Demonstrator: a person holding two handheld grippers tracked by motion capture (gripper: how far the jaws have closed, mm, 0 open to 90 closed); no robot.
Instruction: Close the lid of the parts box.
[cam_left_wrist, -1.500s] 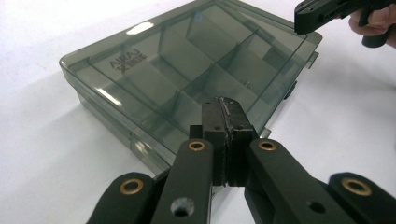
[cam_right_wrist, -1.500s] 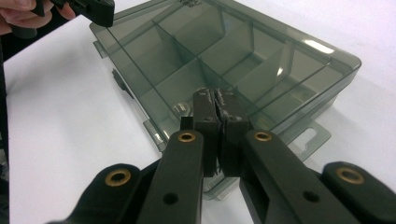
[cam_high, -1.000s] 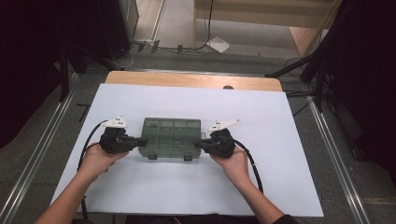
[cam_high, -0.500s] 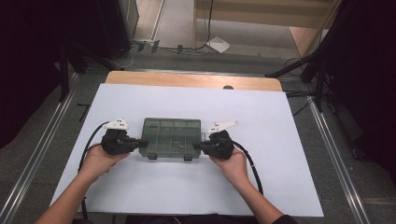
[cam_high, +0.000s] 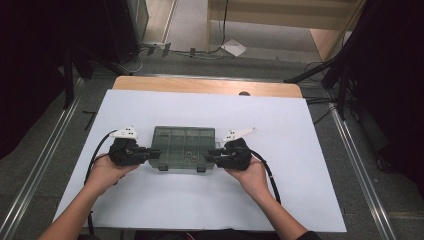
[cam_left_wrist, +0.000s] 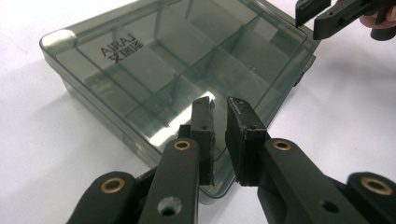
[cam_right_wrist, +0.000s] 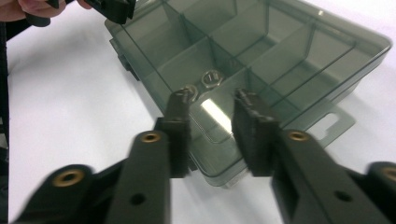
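From the high view, your left gripper (cam_high: 150, 153) and right gripper (cam_high: 214, 154) sit at opposite ends of the box (cam_high: 182, 148), which lies on the white sheet (cam_high: 300, 150). Your left gripper view adds the box's closed smoky lid, with the jaws just opened to a narrow gap over its near end, pressing nothing. Your right gripper view reveals two nuts (cam_right_wrist: 211, 77) inside the box; those jaws, just opened wider, straddle its corner without gripping.

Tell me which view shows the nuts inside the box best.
The right gripper view: two nuts sit plainly in a middle compartment of the box, just beyond the jaws. The high view shows them as tiny specks; in the left gripper view I can't make them out.
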